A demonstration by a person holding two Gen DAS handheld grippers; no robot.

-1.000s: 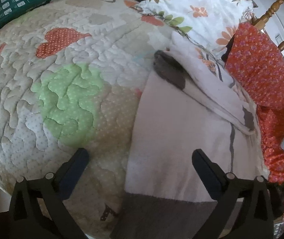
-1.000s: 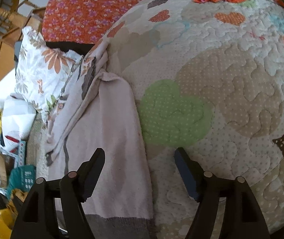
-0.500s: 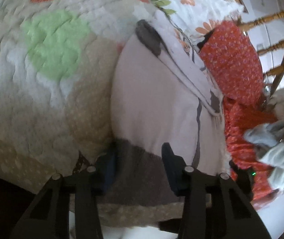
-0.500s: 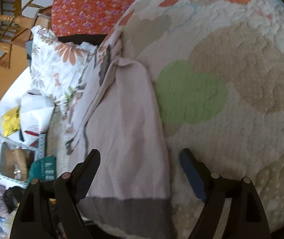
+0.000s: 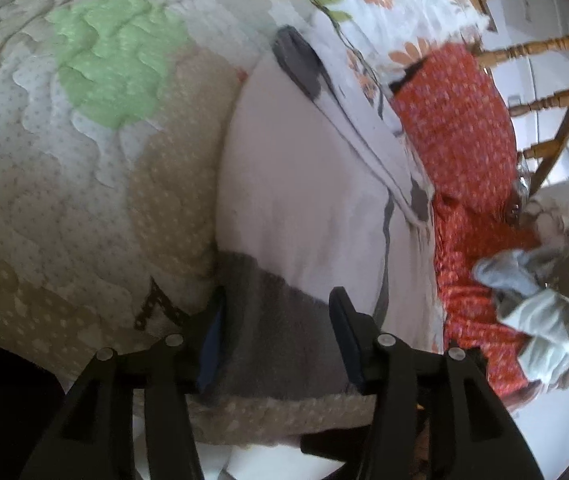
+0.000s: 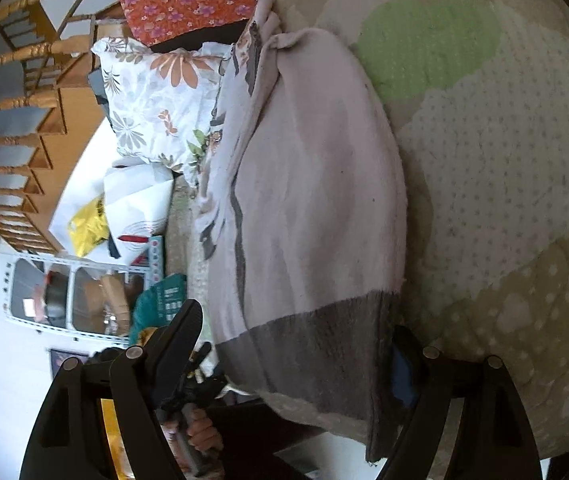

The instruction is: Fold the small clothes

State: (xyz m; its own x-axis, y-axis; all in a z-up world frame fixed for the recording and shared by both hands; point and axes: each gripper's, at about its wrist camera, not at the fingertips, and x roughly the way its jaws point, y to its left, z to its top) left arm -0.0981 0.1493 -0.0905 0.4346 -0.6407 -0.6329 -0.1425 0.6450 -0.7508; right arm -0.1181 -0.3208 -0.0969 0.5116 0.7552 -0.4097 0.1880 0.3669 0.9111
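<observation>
The left hand-held gripper (image 5: 276,336) straddles the dark grey band at the near end of a pale pink garment (image 5: 304,184), one finger at the band's left corner and the other on the cloth further right; its jaws are opening, with the grey band between them, and the pads do not look pressed together on it. The right hand-held gripper (image 6: 296,354) stands wide apart around the same grey band, its right finger just beside the garment's right corner and its left finger off the bed's edge, not clamping anything. The garment lies flat and lengthwise on a quilted bedspread (image 5: 84,160) at the near edge of the bed, its grey end hanging slightly over that edge. A floral pillow (image 6: 156,108) and an orange flowered cloth (image 5: 456,120) lie at the bed's far side beyond the garment, with a wooden chair (image 5: 544,92) behind them.
</observation>
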